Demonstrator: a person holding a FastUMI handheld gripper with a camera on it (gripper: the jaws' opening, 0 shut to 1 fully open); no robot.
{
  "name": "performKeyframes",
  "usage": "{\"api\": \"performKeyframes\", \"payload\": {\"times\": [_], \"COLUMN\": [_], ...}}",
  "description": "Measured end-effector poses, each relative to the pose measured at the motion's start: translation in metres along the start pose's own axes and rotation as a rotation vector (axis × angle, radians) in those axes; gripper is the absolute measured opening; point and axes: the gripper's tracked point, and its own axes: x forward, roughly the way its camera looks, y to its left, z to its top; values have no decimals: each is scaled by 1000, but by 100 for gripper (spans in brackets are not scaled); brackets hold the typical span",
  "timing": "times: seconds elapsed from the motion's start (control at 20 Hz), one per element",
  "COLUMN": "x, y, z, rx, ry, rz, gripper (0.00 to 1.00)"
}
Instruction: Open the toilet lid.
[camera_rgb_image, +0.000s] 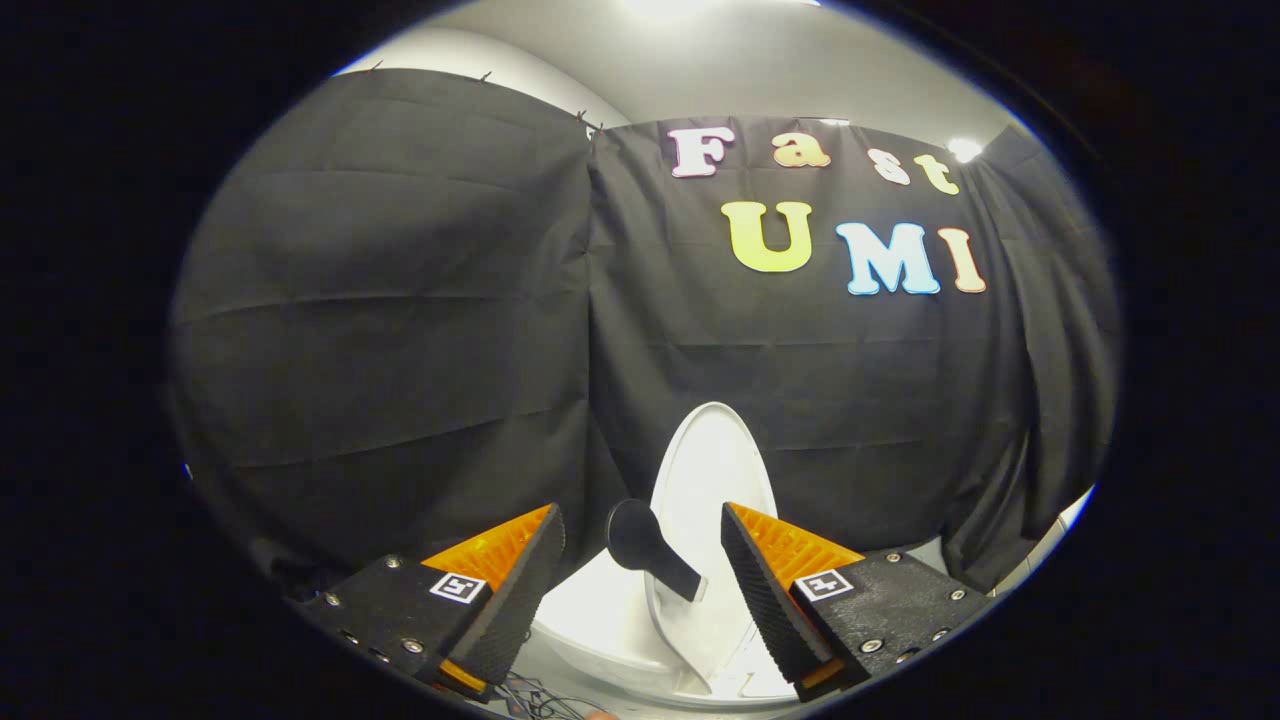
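A white toilet (600, 620) stands ahead of my fingers against the black cloth wall. Its white lid (712, 470) is raised, standing nearly upright and leaning toward the cloth behind it. A black handle (648, 550) with a rounded end sticks out from the lid's edge, between my two fingers and a little beyond them. The seat and rim show below the lid, between the fingers. My gripper (640, 575) is open, its fingers spread wide on either side of the handle, touching nothing.
Black cloth walls (400, 330) close the booth behind and to both sides of the toilet. A pale strip of floor or wall (1060, 525) shows at the right past the cloth. Some dark cables (535, 692) lie on the floor below the left finger.
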Motion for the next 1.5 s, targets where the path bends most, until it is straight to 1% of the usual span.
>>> {"api": "performKeyframes", "payload": {"times": [0.1, 0.2, 0.3, 0.35, 0.45, 0.55, 0.65, 0.75, 0.85, 1.0, 1.05, 1.15, 1.25, 1.4, 1.5], "x": [-31, -64, -98, -116, -139, -158, -174, -193, -206, -220, -225, -238, -243, -245, -249], "y": [-2, -12, -43, -65, -116, -166, -207, -250, -282, -317, -328, -353, -369, -382, -385], "z": [10, 29, 48, 60, 71, 78, 83, 78, 77, 60, 56, 47, 28, 10, 8], "rx": [6, -13, -42, -56, -94, -152, -181, -184, -145, -66, -60, -88, -128, -133, -105], "ry": [-23, -60, -134, -177, -224, -252, -273, -263, -265, -236, -222, -194, -144, -67, -63], "rz": [67, 128, 147, 133, 71, -14, -88, -172, -240, -303, -326, -396, -446, -484, -503], "gripper": [96, 96, 96, 96, 95, 95, 95, 95, 95, 95, 95, 95, 95, 95, 95]}}
